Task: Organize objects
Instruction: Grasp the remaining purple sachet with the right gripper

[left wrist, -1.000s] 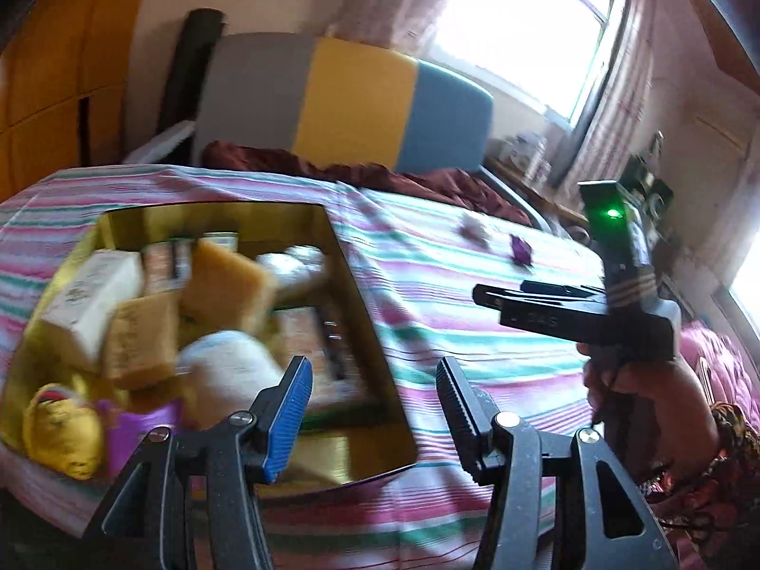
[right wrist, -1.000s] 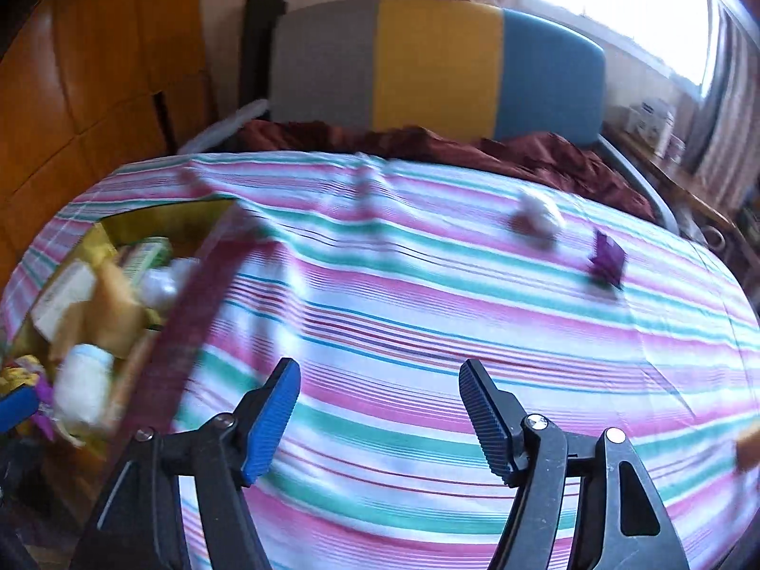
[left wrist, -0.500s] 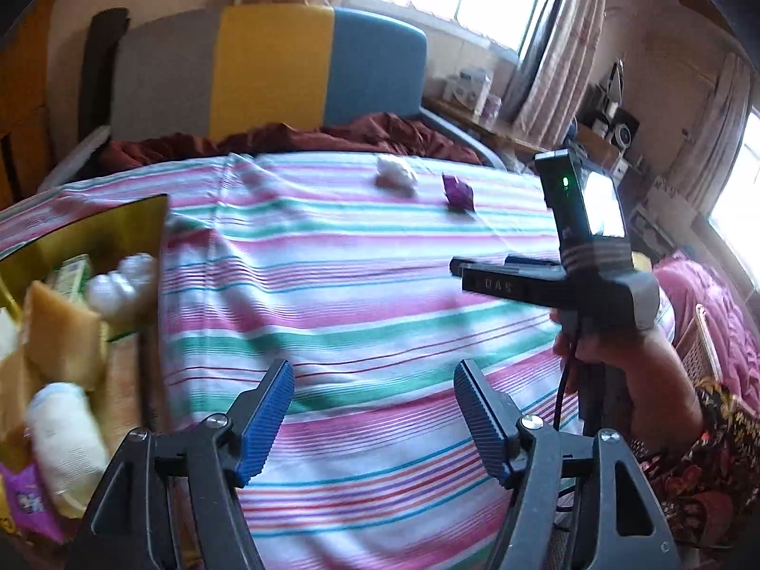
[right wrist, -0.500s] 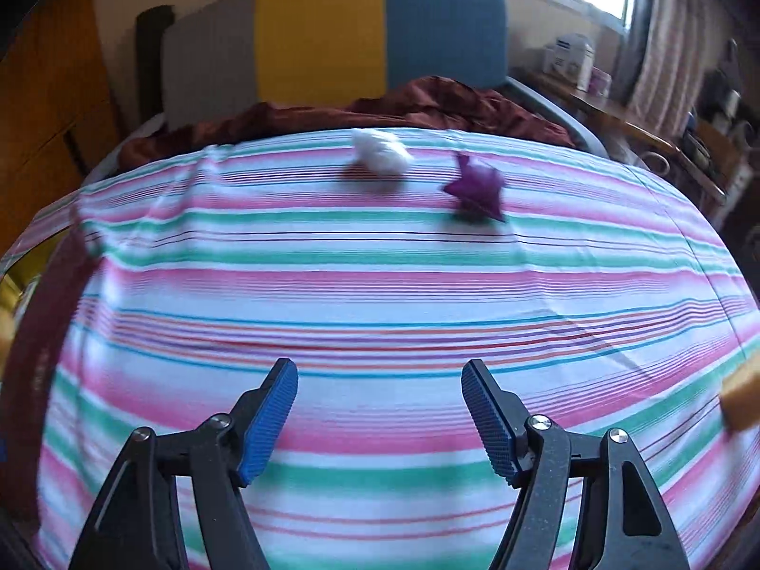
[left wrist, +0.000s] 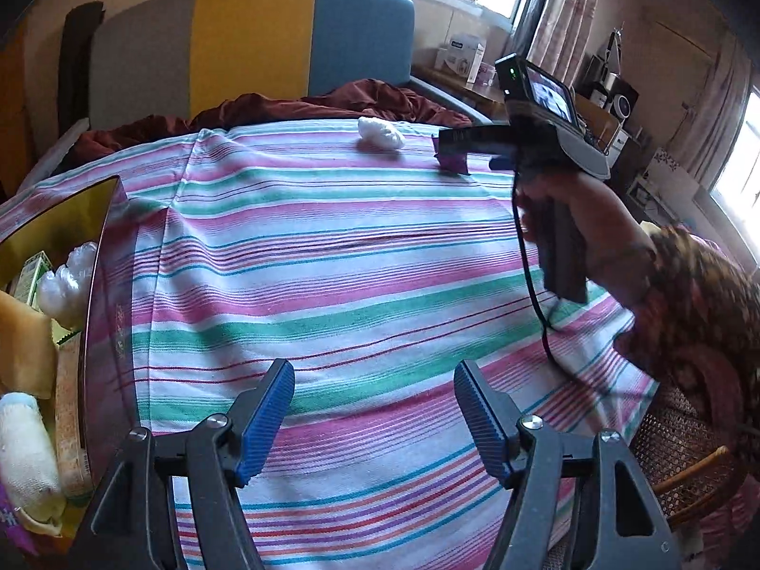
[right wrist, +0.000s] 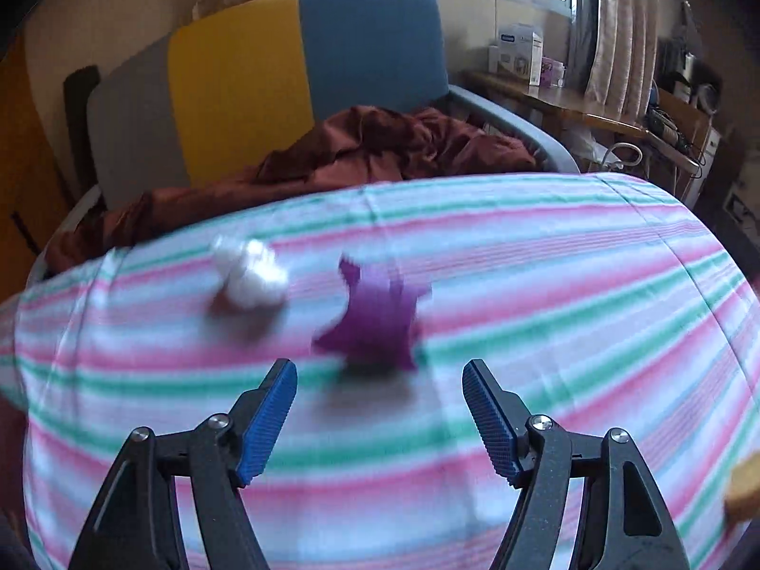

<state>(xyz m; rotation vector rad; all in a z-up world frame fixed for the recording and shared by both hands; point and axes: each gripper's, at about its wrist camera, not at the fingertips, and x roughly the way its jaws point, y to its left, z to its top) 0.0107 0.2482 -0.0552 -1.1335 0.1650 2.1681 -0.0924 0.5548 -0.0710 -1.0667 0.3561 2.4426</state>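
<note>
A purple crinkled packet lies on the striped tablecloth just ahead of my open, empty right gripper. A white fluffy wad lies to its left. In the left wrist view both sit at the table's far side, the wad and the packet, with the right gripper's body above the packet. My left gripper is open and empty over the cloth. A gold box with several packets and sponges is at the left.
A grey, yellow and blue chair with a dark red cloth stands behind the table. A shelf with boxes is at the back right. A tan object shows at the right edge. The person's arm is on the right.
Both grippers swung right, away from the gold box. The right gripper moved forward across the table and the purple packet and white wad are now close in front of it.
</note>
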